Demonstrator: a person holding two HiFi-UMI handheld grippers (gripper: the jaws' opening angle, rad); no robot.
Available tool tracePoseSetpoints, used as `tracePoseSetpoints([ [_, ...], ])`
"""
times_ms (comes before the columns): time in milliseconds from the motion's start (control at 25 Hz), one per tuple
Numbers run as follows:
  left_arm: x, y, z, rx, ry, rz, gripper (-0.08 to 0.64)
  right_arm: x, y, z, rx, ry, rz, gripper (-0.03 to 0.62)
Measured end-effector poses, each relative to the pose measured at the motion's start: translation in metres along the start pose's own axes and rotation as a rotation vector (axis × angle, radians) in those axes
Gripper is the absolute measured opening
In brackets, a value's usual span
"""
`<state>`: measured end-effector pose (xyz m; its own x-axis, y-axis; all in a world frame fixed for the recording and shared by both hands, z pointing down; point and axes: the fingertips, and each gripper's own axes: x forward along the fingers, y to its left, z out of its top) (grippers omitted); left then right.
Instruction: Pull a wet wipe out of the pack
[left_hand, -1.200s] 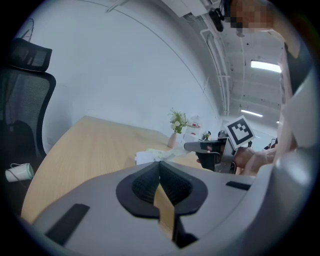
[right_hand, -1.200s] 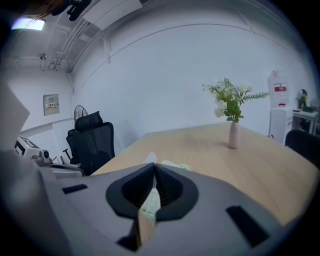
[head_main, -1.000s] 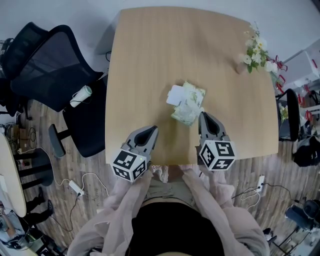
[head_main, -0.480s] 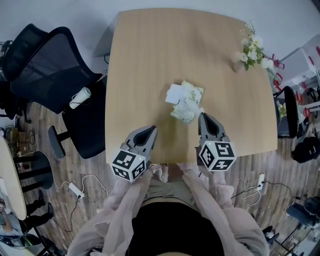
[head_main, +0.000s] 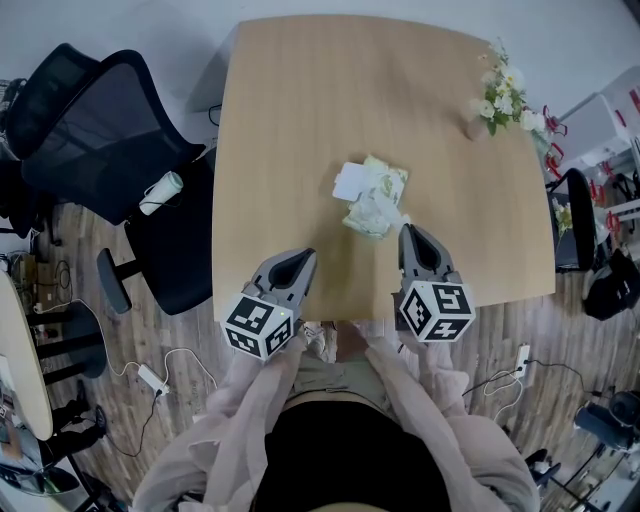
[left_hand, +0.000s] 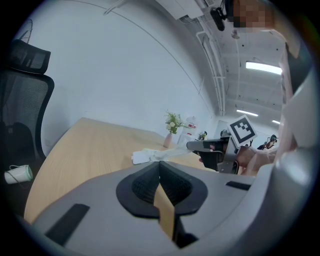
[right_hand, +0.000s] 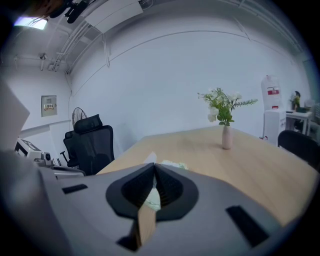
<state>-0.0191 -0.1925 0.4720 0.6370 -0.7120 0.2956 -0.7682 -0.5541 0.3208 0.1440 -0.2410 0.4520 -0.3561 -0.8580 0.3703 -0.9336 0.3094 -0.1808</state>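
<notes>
Your left claw (head_main: 304, 258) is clenched on nothing, over the near edge of the surface (head_main: 300, 120). Your right claw (head_main: 408, 232) is clenched too, its tip just beside the near corner of the wet wipe pack (head_main: 377, 200), which lies mid-surface.

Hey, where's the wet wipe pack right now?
In the head view, the wet wipe pack lies near the middle of the table, just beyond the tip of the right hand-held gripper and well short of the flower vase at the far right corner.
</notes>
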Motion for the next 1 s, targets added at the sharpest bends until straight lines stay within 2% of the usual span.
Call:
tracePoseSetpoints([
  [1000,-0.010,-0.011,0.004,0.037,-0.010,-0.036,0.012,-0.035,0.010,0.005,0.019,-0.045,-0.019,0.012],
])
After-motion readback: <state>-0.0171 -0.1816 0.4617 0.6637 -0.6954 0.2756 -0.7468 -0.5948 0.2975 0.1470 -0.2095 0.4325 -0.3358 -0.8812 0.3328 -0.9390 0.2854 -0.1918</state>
